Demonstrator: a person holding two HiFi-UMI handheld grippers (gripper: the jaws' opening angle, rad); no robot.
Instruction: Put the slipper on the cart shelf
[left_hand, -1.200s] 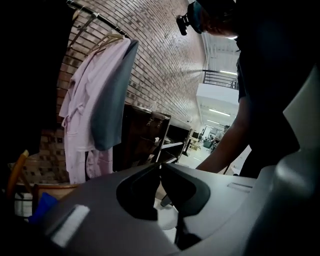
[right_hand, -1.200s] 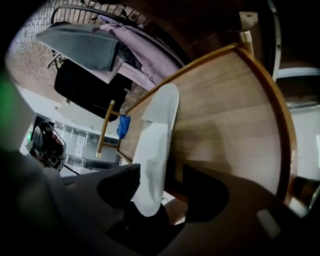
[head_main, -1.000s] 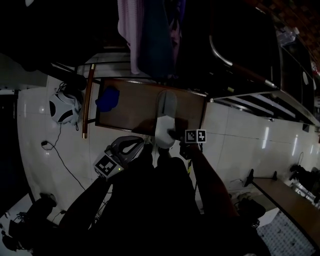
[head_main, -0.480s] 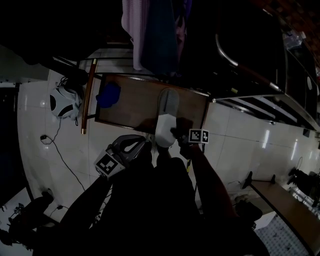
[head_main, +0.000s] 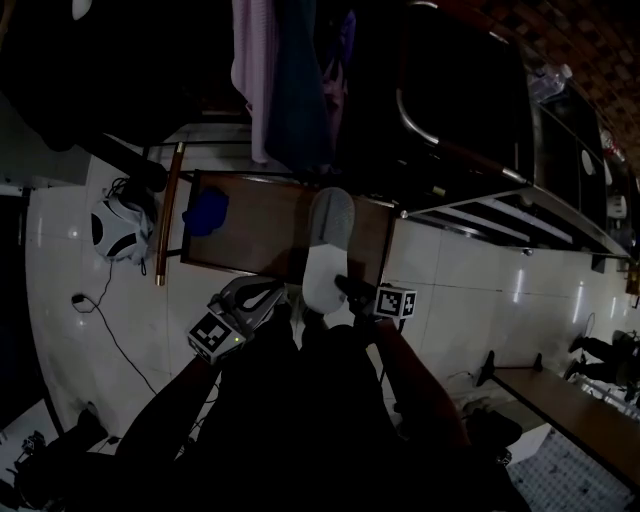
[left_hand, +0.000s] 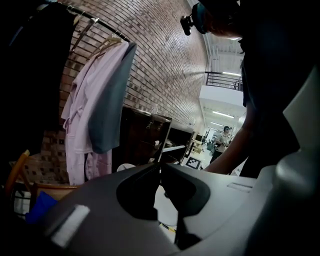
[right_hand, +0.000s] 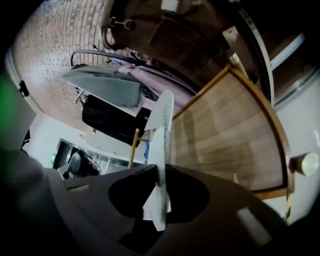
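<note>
Your right gripper (right_hand: 160, 169), jaws just closing, pinches the flat white slipper (right_hand: 162, 125) edge-on. Only the head view shows your closed, empty left gripper (head_main: 275, 293) beside it.

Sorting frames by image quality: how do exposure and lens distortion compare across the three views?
Head view: badly underexposed, only the white slipper and glossy floor tiles read clearly, with glare streaks; left gripper view: well lit, fisheye bows the brick wall; right gripper view: strong fisheye curves the cart shelf edge, corners dark.
</note>
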